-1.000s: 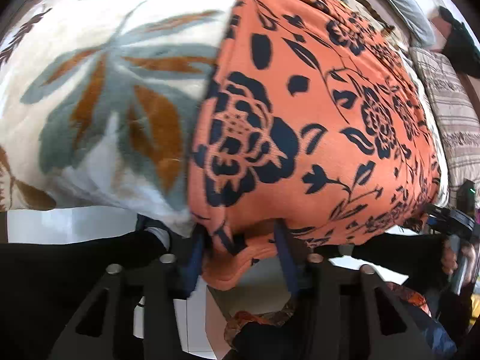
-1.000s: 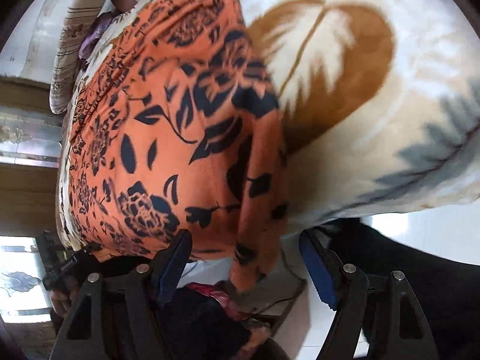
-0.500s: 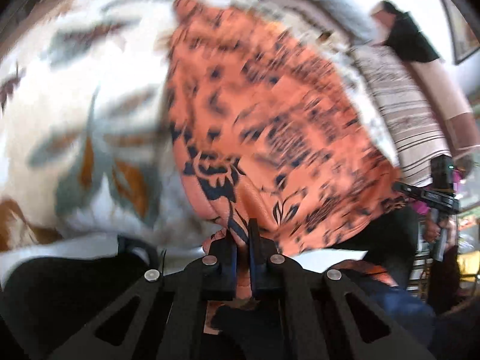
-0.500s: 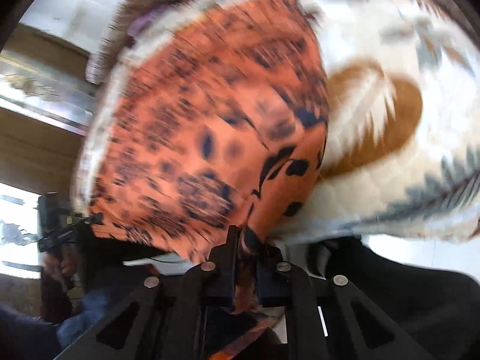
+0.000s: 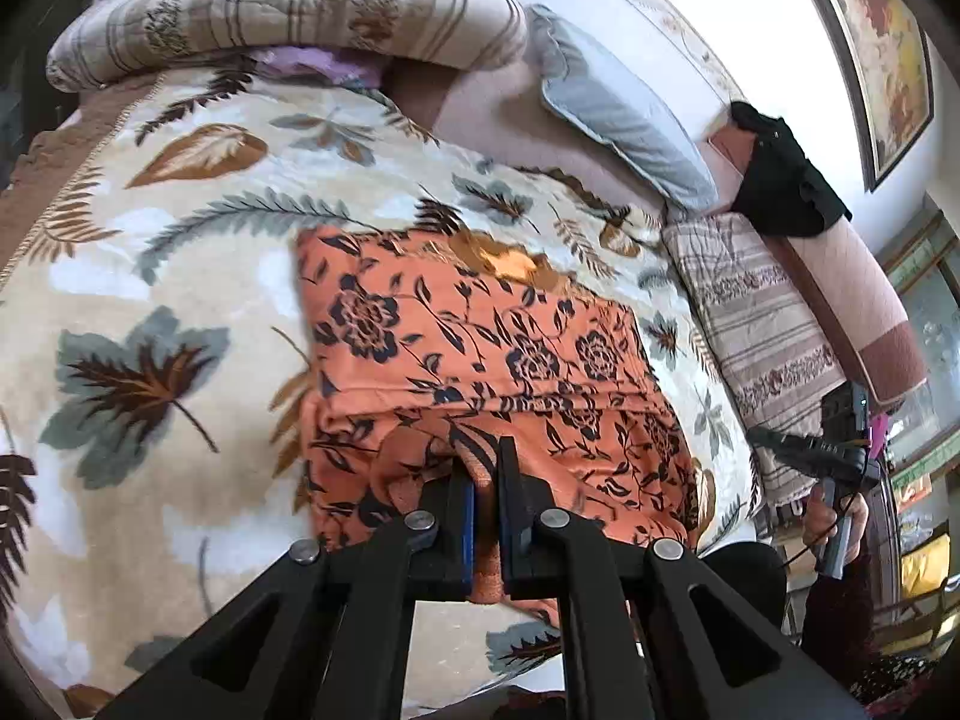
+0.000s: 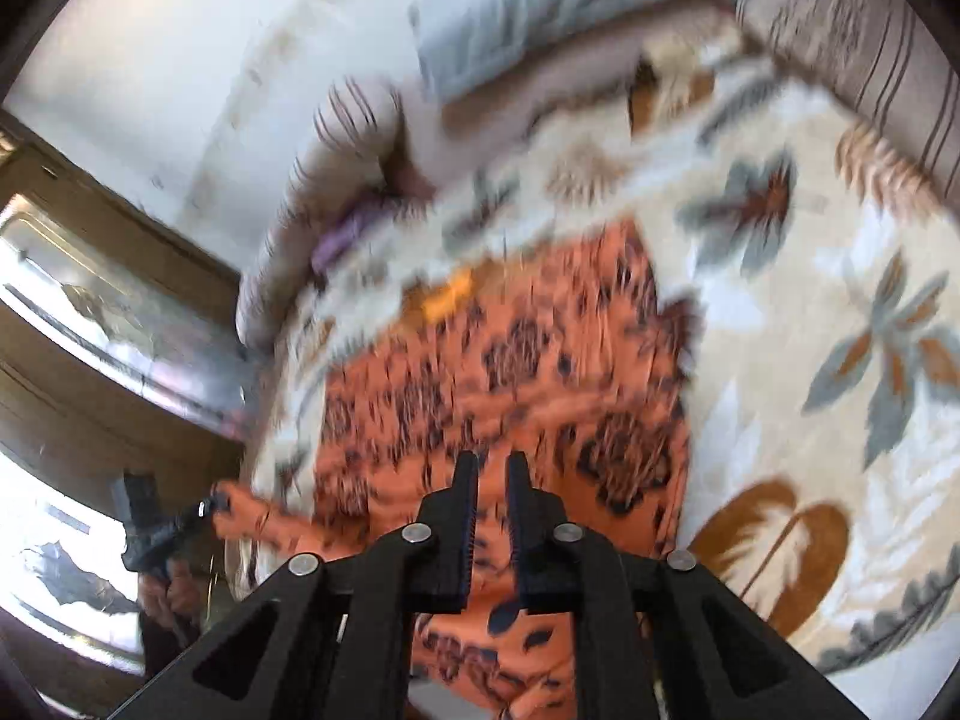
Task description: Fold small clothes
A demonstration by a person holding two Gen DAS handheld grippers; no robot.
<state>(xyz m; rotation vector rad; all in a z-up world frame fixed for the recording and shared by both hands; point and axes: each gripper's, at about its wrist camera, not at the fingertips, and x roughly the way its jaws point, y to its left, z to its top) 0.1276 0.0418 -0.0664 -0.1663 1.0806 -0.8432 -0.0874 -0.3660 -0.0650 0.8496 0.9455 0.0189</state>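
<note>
Pinching the near hem of the orange floral garment [image 5: 480, 348], the left hand-held gripper [image 5: 486, 480] is clamped on a bunched corner, and the right hand-held gripper [image 6: 492, 480] is closed on the other corner. The garment is spread on the leaf-patterned blanket [image 5: 150, 252], its near edge apparently raised for folding over.

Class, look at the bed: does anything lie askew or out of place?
A black garment hangs over the headboard, apart from the folding. The orange cloth looks bunched where the left gripper pinches its near edge. Nothing looks spilled or damaged.
</note>
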